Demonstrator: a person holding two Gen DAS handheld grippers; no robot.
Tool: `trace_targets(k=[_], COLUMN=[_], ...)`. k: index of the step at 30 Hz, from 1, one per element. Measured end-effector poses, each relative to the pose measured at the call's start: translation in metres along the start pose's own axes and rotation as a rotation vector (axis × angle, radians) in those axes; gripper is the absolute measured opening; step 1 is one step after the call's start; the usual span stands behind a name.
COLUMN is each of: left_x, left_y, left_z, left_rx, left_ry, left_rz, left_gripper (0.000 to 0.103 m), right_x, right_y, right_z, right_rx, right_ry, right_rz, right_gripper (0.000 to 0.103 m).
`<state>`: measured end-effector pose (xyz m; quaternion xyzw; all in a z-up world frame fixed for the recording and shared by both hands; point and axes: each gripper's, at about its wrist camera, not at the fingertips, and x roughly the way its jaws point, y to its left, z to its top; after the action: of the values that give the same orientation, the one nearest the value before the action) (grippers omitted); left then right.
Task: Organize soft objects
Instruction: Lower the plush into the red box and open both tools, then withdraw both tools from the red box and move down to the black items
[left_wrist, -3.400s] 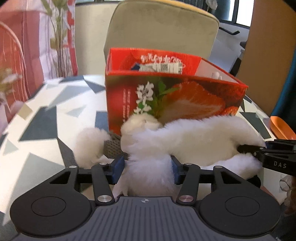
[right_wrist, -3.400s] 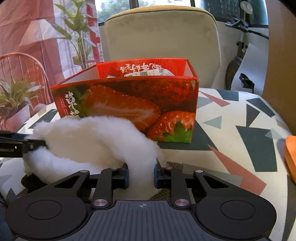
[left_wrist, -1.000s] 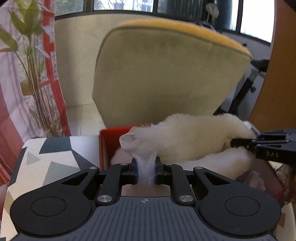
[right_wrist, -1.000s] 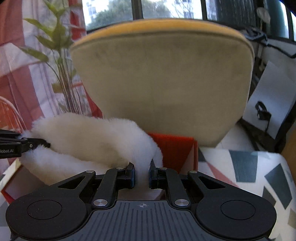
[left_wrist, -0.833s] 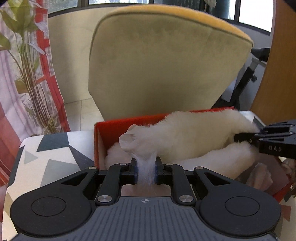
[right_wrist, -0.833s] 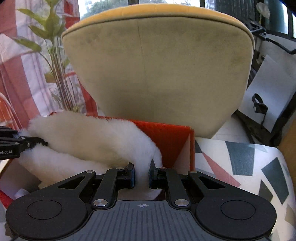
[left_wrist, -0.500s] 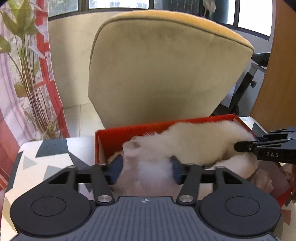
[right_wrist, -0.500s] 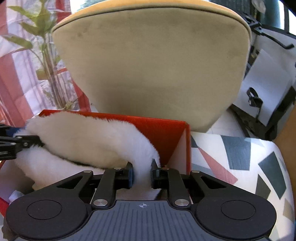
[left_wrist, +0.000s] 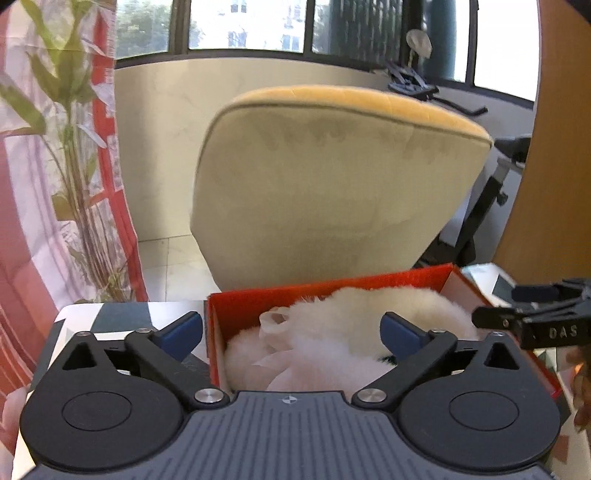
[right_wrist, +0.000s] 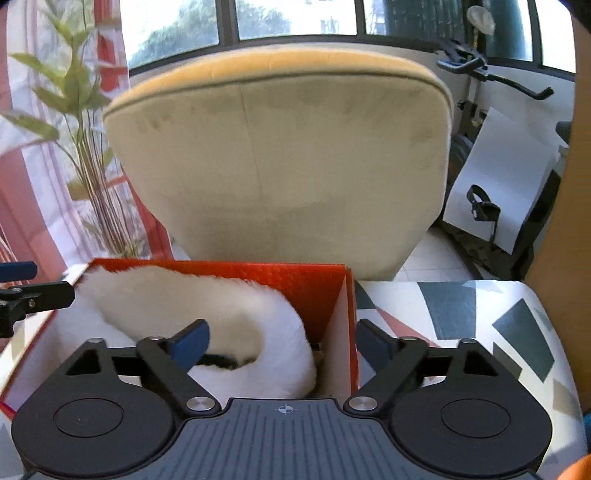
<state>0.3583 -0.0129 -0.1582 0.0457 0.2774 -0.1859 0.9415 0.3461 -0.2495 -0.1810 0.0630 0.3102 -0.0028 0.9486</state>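
Observation:
A white furry plush (left_wrist: 373, 314) (right_wrist: 229, 306) lies curled inside the red strawberry box (left_wrist: 325, 288) (right_wrist: 295, 280) on the patterned table. My left gripper (left_wrist: 291, 328) hovers over the box's left end, its jaws opening wide, blue pads clear of the fur. My right gripper (right_wrist: 282, 341) hangs over the box's right end, jaws opening too; its pads straddle the box's right wall and touch nothing. A thin whitish plastic bag (left_wrist: 291, 343) lies beside the plush in the box. Each gripper's fingers show at the edge of the other's view.
A beige chair with a yellow top (left_wrist: 332, 177) (right_wrist: 280, 155) stands right behind the box. A potted plant and red-patterned curtain (left_wrist: 74, 184) are at the left. An exercise bike (right_wrist: 491, 206) stands at the right. The tabletop (right_wrist: 480, 325) extends right of the box.
Both grippers let go of the white plush, which dropped into the red box. Both sets of jaws swung wide, and both hands rose a little.

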Motion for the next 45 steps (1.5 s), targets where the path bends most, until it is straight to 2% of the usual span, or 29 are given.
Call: trace_targets(k=[2,9,12,20,26,36,45], left_x=[-0.012,-0.059,-0.081,-0.142,-0.180,-0.230,-0.248], left_y=[-0.001,-0.007,-0.011,-0.027,-0.044,-0.057,-0.061], left_z=[0.000,-0.008,-0.015,-0.040,-0.058,-0.087,-0.113], left_rx=[-0.013,-0.018,-0.027,-0.041,-0.011,-0.017,-0.029], left_ry=[-0.015,-0.068,-0.089,-0.147,-0.171,-0.201,-0.199], left_rz=[0.011,0.034,0.047,0.084,0.101,0.125,0.153], left_gripper=[0.103,0.103,0.103,0.103,0.103,0.103,0.103], right_x=[-0.011,-0.056,-0.080,-0.149,-0.189,-0.240,-0.266], right_y=[0.001,0.003,0.010,0.032,0.047,0.055,0.052], right_z=[-0.002,-0.012,-0.021,-0.048,-0.066,-0.102,-0.124], right_rx=[0.007,0.032,-0.001,-0.041,-0.045,-0.059,-0.043], right_ry=[-0.018,-0.076,-0.123,-0.227,-0.247,-0.264,-0.281], right_rz=[-0.001,0.004,-0.001,0.026,0.032,0.007,-0.017], right_gripper=[0.094,0.096,0.102,0.102,0.102,0.102,0.103])
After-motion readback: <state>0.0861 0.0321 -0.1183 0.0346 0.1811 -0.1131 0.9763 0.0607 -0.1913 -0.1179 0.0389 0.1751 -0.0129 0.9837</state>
